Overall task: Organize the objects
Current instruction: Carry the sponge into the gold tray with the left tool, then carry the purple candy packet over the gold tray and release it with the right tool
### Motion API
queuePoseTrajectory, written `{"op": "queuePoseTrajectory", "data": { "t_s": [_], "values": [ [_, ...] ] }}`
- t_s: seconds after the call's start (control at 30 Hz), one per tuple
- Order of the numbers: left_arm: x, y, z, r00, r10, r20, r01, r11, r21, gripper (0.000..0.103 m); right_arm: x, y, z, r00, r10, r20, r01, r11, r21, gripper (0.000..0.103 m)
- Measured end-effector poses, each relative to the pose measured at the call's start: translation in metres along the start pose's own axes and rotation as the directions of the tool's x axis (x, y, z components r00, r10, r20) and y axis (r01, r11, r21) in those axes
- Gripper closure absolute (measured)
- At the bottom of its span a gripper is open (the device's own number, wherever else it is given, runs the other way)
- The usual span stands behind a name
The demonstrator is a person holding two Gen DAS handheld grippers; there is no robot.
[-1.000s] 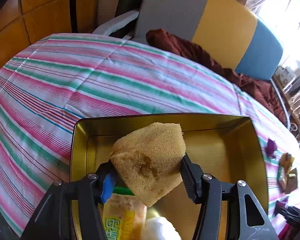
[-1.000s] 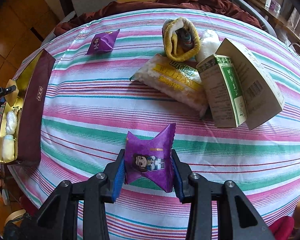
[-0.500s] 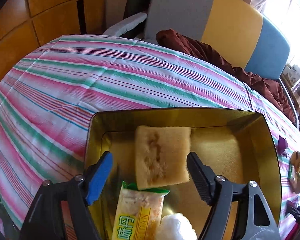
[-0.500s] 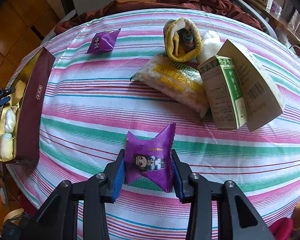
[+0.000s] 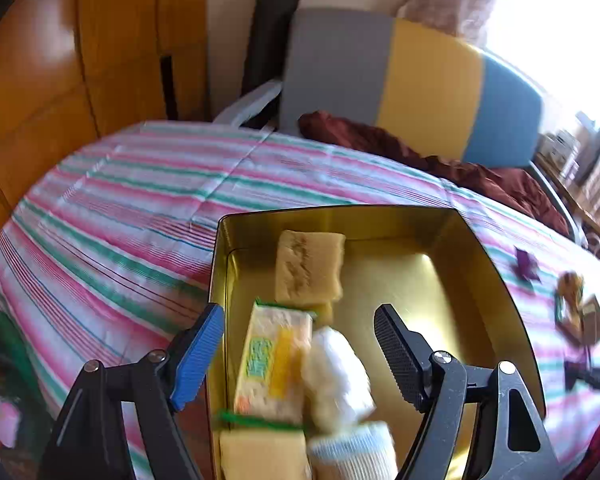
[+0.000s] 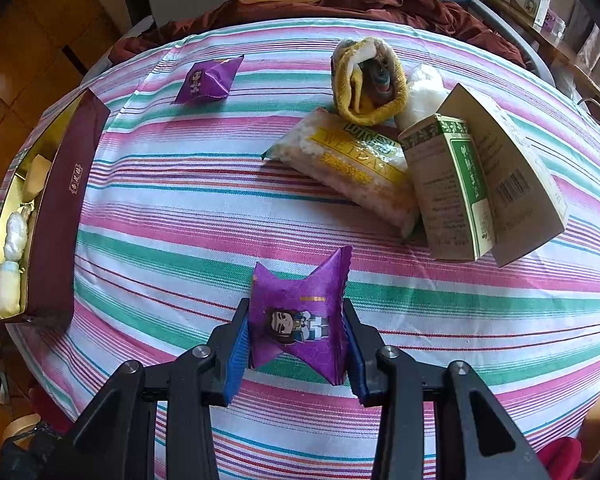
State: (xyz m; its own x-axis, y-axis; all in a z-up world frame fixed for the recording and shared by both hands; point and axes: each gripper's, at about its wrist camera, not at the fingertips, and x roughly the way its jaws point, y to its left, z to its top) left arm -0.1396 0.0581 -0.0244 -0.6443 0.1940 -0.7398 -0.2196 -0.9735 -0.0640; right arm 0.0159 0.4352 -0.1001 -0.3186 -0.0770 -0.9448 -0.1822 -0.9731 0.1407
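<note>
left gripper (image 5: 298, 344) now gapes empty — its sponge (image 5: 309, 267) dropped into the gold tin (image 5: 496, 280), one more item stowed. right gripper (image 6: 294, 338) pinches a purple packet (image 6: 298, 314) over the cloth (image 6: 172, 208) — likely next in.

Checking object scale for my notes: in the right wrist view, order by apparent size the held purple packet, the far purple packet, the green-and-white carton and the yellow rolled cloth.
1. green-and-white carton
2. held purple packet, enlarged by nearness
3. yellow rolled cloth
4. far purple packet

The two packets may be equal in truth.
</note>
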Motion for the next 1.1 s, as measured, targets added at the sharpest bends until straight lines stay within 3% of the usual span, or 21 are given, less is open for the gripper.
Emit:
{"op": "queuePoseTrajectory", "data": {
  "t_s": [0.2, 0.43, 0.57, 0.83, 1.1],
  "values": [
    [-0.045, -0.020, -0.026, 0.995, -0.008, 0.097, 0.001, 0.998, 0.068, 0.017, -0.002, 0.003, -0.002, 1.000, -0.028, 0.008, 0.028, 0.999, -0.015, 0.062],
    [-0.058, -0.024, -0.040, 0.997, -0.047, 0.062, 0.043, 0.997, 0.063, 0.012, -0.014, 0.023, -0.004, 0.998, -0.024, 0.054, 0.025, 0.999, -0.021, 0.062],
    [-0.063, -0.024, -0.044, 0.996, -0.029, 0.082, 0.025, 0.998, 0.051, 0.007, -0.030, 0.047, 0.001, 0.995, 0.007, 0.103, -0.002, 0.999, -0.046, 0.062],
    [-0.065, -0.011, -0.048, 0.996, -0.030, 0.080, 0.029, 0.999, 0.013, 0.004, -0.062, 0.139, 0.023, 0.969, 0.163, 0.186, -0.123, 0.970, -0.208, 0.062],
    [-0.074, 0.036, -0.055, 0.997, 0.011, 0.077, -0.004, 0.996, -0.088, 0.004, -0.042, 0.251, 0.034, 0.951, 0.283, 0.125, -0.216, 0.897, -0.385, 0.062]
  ]
}}
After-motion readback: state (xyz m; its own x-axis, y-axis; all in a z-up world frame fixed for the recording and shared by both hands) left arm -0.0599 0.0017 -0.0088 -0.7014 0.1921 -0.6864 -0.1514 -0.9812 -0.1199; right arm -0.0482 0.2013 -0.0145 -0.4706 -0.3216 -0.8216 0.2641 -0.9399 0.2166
